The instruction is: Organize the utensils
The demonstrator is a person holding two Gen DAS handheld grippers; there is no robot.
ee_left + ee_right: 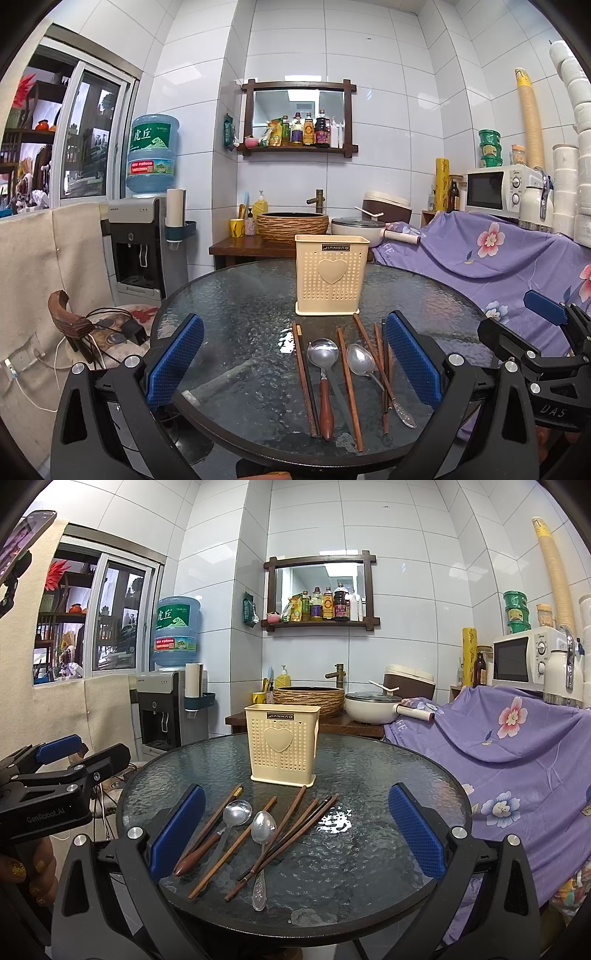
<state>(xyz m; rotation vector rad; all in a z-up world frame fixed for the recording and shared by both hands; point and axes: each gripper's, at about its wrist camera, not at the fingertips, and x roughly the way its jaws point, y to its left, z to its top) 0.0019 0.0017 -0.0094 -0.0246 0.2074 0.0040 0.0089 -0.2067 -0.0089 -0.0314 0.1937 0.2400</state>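
Note:
A cream perforated utensil holder (331,277) (283,745) with a heart stands upright on the round glass table (240,302) (369,775). In front of it lie several brown chopsticks (349,384) (295,830), a wooden-handled ladle spoon (323,373) (221,830) and a metal spoon (369,373) (262,845). My left gripper (293,362) is open and empty above the near table edge, the utensils between its fingers. My right gripper (293,830) is open and empty, utensils toward its left finger. Each gripper shows at the edge of the other's view (546,332) (62,764).
A purple floral cloth (498,258) (517,746) covers a counter right of the table. Behind stand a wooden stand with a woven basin (291,225) (308,698) and a pot (356,229). A water dispenser (142,243) and a chair with cables (107,332) are at left.

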